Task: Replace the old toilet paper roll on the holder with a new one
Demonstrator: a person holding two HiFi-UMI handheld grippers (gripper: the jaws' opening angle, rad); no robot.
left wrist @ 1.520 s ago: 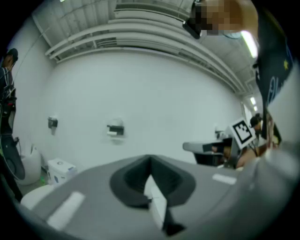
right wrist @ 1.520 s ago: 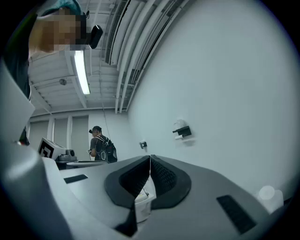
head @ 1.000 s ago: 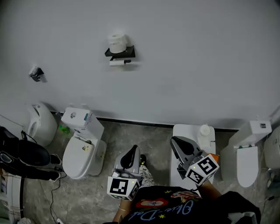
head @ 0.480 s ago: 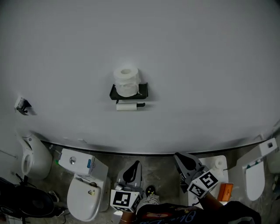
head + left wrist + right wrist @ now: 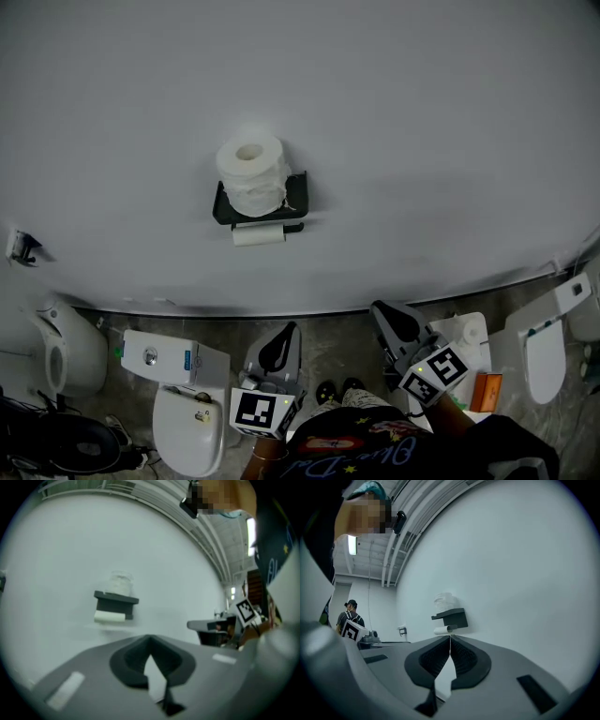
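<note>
A black wall holder point(image 5: 296, 199) carries a full white paper roll point(image 5: 251, 174) standing on its shelf, and a thin, nearly used-up roll point(image 5: 257, 235) hangs on the bar beneath. Both gripper views show the same holder point(image 5: 116, 603) point(image 5: 452, 617) ahead on the white wall, with the thin roll point(image 5: 109, 616) point(image 5: 442, 630) under it. My left gripper point(image 5: 286, 330) and right gripper point(image 5: 378, 309) are held low, some way short of the wall, pointing at it. Both are shut with nothing between their jaws point(image 5: 151, 642) point(image 5: 450, 637).
Several white toilets stand on the grey floor along the wall: one at lower left point(image 5: 183, 412), another at the right edge point(image 5: 546, 349), a urinal-like fixture point(image 5: 61, 354) at far left. A small bracket point(image 5: 22, 247) is fixed to the wall at left. A person point(image 5: 350, 613) stands far off.
The wall and holder have grown larger and slid down toward the middle of the head view as I came closer. Both grippers stayed shut and low.
</note>
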